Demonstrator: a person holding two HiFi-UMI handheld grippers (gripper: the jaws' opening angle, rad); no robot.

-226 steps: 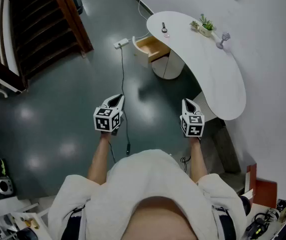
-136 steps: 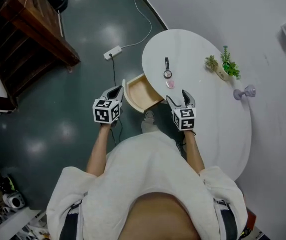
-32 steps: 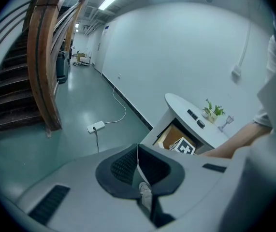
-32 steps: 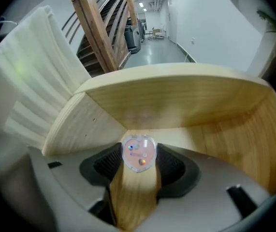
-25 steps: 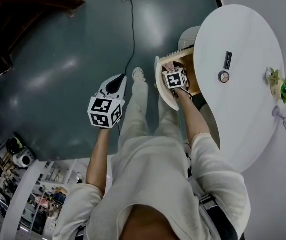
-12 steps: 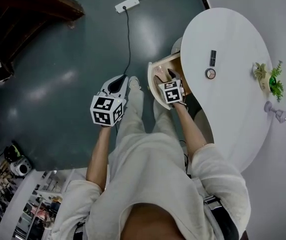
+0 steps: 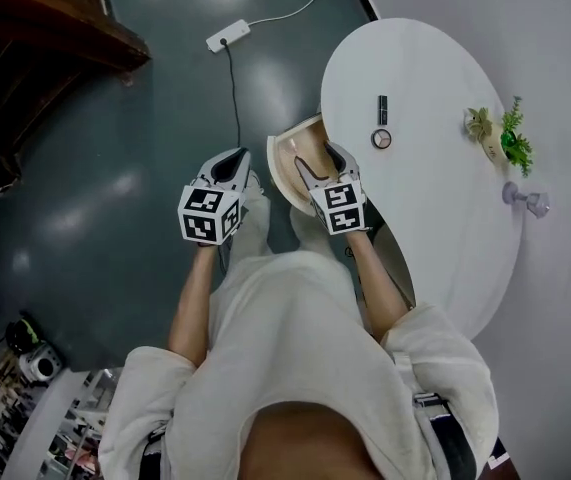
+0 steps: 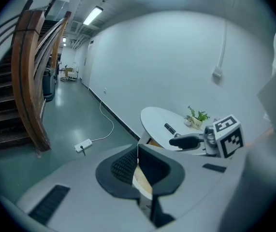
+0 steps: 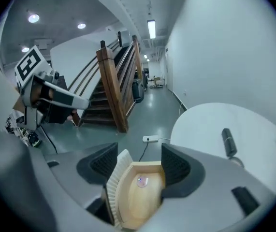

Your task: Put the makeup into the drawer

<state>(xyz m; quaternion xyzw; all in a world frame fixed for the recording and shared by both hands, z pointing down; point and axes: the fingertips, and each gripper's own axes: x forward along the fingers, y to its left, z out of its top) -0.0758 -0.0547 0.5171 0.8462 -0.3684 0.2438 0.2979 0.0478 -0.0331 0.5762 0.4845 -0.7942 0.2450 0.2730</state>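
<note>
Drawer [image 9: 133, 207]: open; pale wood inside, white ribbed curved front. In the head view it is largely hidden behind the right tongs [image 9: 140, 161].
Contents: one small glossy pink makeup piece [image 9: 141, 181], too small to identify.
Right tongs: apart, just narrowed slightly, empty, above the drawer.
Left tongs [image 8: 138, 164]: together, empty, over the floor.
Surface [image 7: 435, 218]: white, smooth, kidney-shaped. It bears a black tube [image 7: 382, 108] and a round compact [image 7: 381, 139].

Fig.: drawer [image 7: 287, 148], near end hidden by right gripper [image 7: 313, 154]; pinkish item [image 9: 141, 181] inside drawer too small to ID, poss. makeup.
</note>
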